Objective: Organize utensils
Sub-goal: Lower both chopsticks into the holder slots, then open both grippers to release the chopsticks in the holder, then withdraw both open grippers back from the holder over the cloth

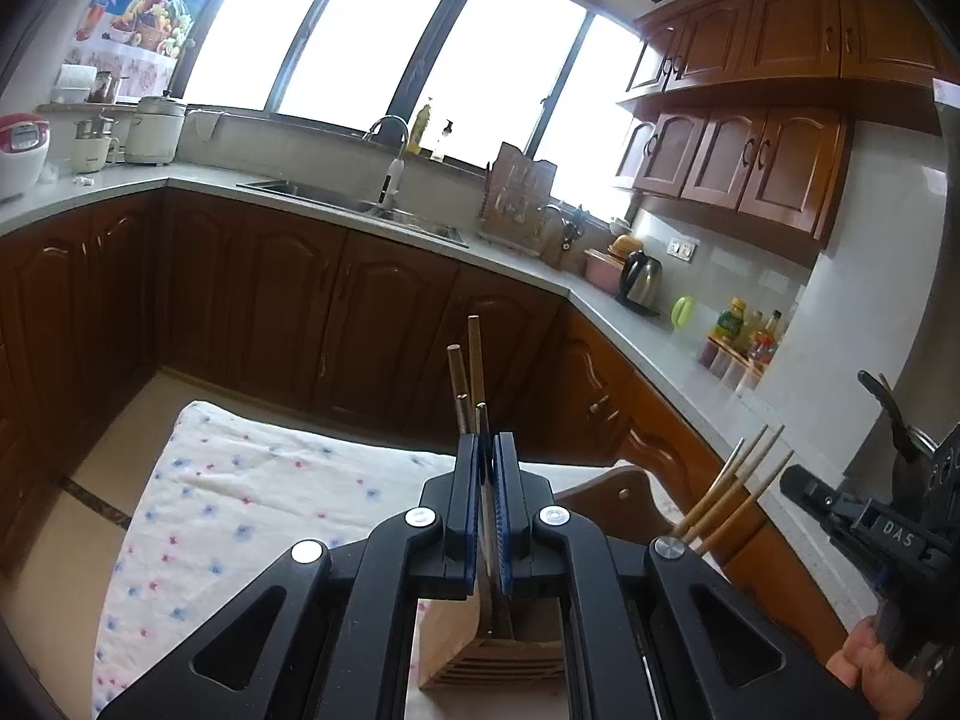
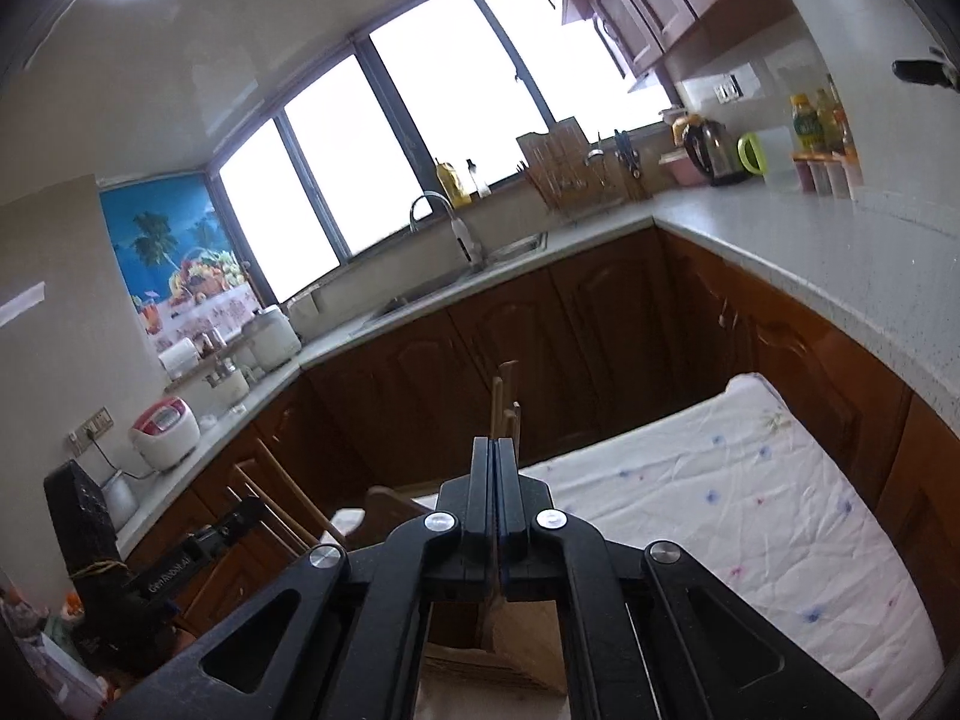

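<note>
My left gripper (image 1: 486, 450) is shut on a few dark brown chopsticks (image 1: 474, 360) that stand upright between its blue pads. Their lower ends reach down to a slatted wooden holder (image 1: 480, 654) on the table. Whether they sit inside it is hidden. My right gripper (image 2: 495, 450) is shut on pale wooden chopsticks (image 2: 504, 396), also upright over the same holder (image 2: 510, 630). In the left wrist view the right gripper (image 1: 798, 489) enters from the right, with pale chopsticks (image 1: 744, 480) fanned at its tip and a hand (image 1: 870, 666) behind it. The left gripper's body (image 2: 198, 546) shows low on the left in the right wrist view.
The table wears a white floral cloth (image 1: 240, 492). A wooden chair back (image 1: 624, 483) stands just beyond the holder. Brown cabinets and a grey counter (image 1: 660, 354) wrap around, carrying a sink (image 1: 354, 204), a kettle (image 1: 642, 279) and bottles (image 1: 744, 330).
</note>
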Tool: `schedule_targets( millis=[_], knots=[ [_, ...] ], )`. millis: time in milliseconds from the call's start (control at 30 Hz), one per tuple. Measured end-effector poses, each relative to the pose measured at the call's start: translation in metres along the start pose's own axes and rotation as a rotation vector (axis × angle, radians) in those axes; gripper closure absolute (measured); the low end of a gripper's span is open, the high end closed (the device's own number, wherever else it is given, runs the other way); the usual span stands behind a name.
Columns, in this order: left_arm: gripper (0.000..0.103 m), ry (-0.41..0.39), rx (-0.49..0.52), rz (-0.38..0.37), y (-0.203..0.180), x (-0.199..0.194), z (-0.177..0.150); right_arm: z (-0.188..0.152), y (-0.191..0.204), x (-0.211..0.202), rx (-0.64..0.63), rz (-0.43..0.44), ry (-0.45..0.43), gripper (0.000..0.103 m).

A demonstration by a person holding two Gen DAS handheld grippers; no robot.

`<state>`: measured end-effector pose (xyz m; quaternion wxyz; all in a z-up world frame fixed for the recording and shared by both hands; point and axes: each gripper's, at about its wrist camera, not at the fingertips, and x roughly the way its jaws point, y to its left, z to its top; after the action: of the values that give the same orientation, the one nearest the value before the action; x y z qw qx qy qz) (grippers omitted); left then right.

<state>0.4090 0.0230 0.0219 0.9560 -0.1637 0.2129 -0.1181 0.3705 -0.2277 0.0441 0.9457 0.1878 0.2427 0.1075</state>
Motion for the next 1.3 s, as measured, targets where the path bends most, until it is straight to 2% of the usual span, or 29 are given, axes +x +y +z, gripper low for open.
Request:
schedule_targets(
  millis=[467,500,533,600,667,733,767,800,833,900,933,1133,1300],
  knots=[
    [0.097,0.032,-0.002,-0.01,0.002,-0.002,0.004,-0.003,-0.006,0.003,0.027,0.012,0.036,0.103],
    [0.092,0.035,0.0,-0.008,0.002,-0.004,0.004,-0.004,-0.005,0.002,0.028,0.015,0.037,0.102],
    [0.081,0.035,0.001,-0.006,0.001,-0.004,0.002,-0.005,-0.004,0.002,0.028,0.02,0.039,0.099],
    [0.069,0.024,-0.001,-0.002,0.001,-0.01,0.002,-0.007,-0.003,0.001,0.031,0.02,0.04,0.096],
    [0.067,0.017,0.007,0.001,0.001,-0.016,0.001,-0.009,-0.003,0.0,0.035,0.023,0.047,0.096],
    [0.058,0.016,0.013,0.003,0.002,-0.023,-0.001,-0.01,-0.003,-0.002,0.035,0.026,0.054,0.094],
    [0.054,0.013,0.015,0.007,0.002,-0.027,-0.002,-0.011,-0.002,-0.004,0.033,0.024,0.054,0.09],
    [0.044,0.012,0.016,0.012,0.002,-0.03,-0.004,-0.012,-0.002,-0.006,0.032,0.02,0.052,0.076],
    [0.034,0.008,0.016,0.022,0.003,-0.037,-0.007,-0.013,-0.002,-0.01,0.033,0.029,0.044,0.051],
    [0.027,-0.001,0.017,0.023,0.005,-0.048,-0.012,-0.016,0.0,-0.019,0.026,0.038,0.017,0.035],
    [0.023,0.001,0.019,0.028,0.005,-0.054,-0.015,-0.017,0.001,-0.021,0.021,0.038,0.013,0.035],
    [0.01,0.012,0.035,0.04,0.0,-0.086,-0.031,-0.025,0.009,-0.04,-0.003,0.052,0.01,0.027],
    [0.004,0.013,0.045,0.059,-0.004,-0.118,-0.048,-0.036,0.014,-0.054,-0.013,0.057,0.01,0.022]
  ],
)
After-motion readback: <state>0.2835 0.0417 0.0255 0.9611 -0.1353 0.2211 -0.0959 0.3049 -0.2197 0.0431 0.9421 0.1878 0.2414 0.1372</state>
